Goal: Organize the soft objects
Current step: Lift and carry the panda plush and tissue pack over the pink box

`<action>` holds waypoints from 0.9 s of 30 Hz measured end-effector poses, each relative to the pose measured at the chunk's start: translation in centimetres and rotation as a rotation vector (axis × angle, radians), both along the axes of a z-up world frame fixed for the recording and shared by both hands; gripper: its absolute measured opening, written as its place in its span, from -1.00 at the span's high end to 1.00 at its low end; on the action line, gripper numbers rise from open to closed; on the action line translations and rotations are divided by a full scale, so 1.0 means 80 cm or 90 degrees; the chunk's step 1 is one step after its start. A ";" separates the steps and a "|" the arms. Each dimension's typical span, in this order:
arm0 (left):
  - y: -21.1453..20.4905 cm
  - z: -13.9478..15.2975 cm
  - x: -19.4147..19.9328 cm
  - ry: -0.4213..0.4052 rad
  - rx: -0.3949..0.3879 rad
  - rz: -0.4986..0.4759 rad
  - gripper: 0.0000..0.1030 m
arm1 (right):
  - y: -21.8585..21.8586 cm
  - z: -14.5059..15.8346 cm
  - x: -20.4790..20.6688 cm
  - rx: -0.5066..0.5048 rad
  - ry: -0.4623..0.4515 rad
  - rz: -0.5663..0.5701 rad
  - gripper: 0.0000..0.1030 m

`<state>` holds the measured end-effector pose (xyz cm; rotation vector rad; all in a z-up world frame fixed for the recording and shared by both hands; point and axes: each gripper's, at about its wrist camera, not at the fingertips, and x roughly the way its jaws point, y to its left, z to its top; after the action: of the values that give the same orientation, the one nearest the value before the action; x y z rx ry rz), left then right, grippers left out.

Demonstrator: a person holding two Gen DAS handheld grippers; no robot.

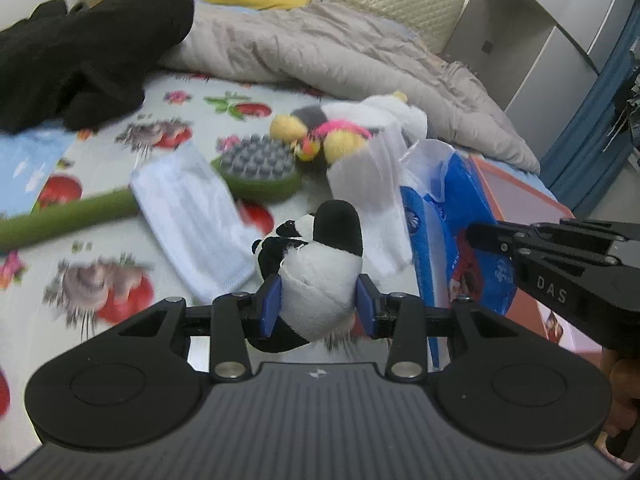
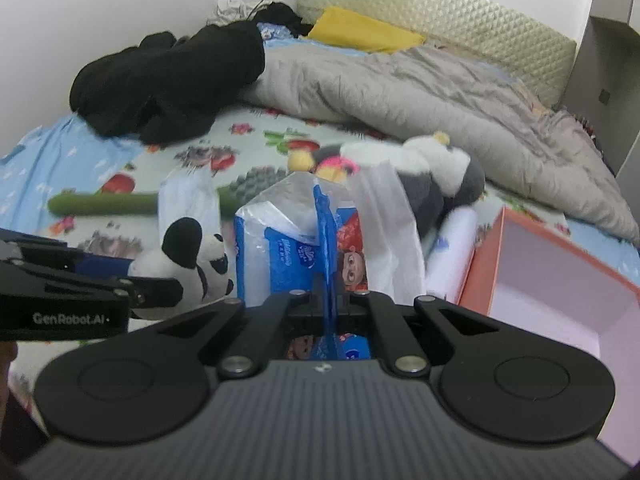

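Blue pads of the left gripper (image 1: 316, 304) were clamped on a plush panda (image 1: 316, 264), carried clear of the bed sheet (image 1: 120, 128).

The panda was pinched across its white belly, presumably so the soft body would not slip. The right gripper (image 2: 329, 300) was clenched on the blue plastic film of a tissue pack (image 2: 280, 252), a thin fold being the easiest hold. An open orange box (image 2: 552, 280) stood just beside, likely the intended destination.

Even, bright indoor light with soft shadows, motion blur smearing the bedsheet (image 1: 120, 280) beyond each tool while the tools stay sharp, and fisheye bending and darkening the edges.
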<state>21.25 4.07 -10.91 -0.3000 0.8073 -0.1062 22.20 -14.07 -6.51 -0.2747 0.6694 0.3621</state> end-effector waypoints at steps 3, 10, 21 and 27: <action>-0.001 -0.008 -0.026 0.015 0.001 0.005 0.11 | -0.003 -0.009 -0.025 -0.005 0.021 -0.005 0.91; -0.005 -0.024 -0.073 0.047 0.005 0.009 0.11 | -0.016 -0.031 -0.068 0.023 0.070 -0.013 0.90; -0.012 -0.037 -0.087 0.068 -0.005 0.012 0.11 | -0.056 -0.049 -0.083 0.150 0.123 -0.064 -0.46; -0.012 -0.043 -0.088 0.072 -0.006 0.009 0.10 | -0.051 -0.069 -0.085 0.135 0.141 -0.047 -0.42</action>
<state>14.24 3.09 -14.37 -0.3227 0.9168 -0.0799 15.42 -18.12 -12.01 -0.0069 0.8488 0.3923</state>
